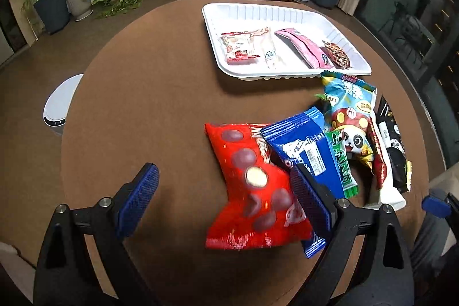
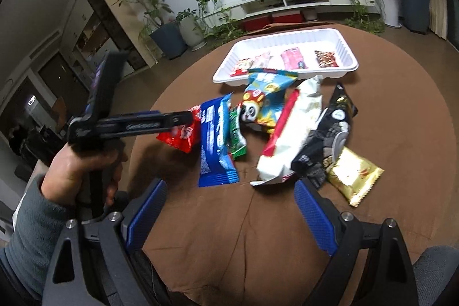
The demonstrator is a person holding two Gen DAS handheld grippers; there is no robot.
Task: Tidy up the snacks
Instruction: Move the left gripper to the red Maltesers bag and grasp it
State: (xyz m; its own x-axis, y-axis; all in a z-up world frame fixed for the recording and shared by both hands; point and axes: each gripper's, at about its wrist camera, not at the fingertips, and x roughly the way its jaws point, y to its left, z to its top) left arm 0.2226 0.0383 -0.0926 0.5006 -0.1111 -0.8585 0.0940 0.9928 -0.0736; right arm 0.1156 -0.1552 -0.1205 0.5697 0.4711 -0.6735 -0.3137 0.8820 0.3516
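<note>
Snacks lie piled on the table (image 1: pixel 143 105) just before the white tray (image 1: pixel 287 12). Left gripper (image 1: pixel 226 200) jaws gape wide over the red packet (image 1: pixel 252 185), gripping nothing; right gripper (image 2: pixel 231 215) likewise empty.

Tray (image 1: pixel 287 10) at far side of table (image 1: pixel 143 105), w/ four packets in a row inside. Loose snack pile (image 2: pixel 272 128) lies on table just in front of tray. Candy bag (image 1: pixel 252 185) at pile's left end; foil packet (image 2: pixel 354 177) at right end, nearest.

Glossy red foil packet (image 1: pixel 252 185), matt table (image 1: pixel 143 105)
</note>
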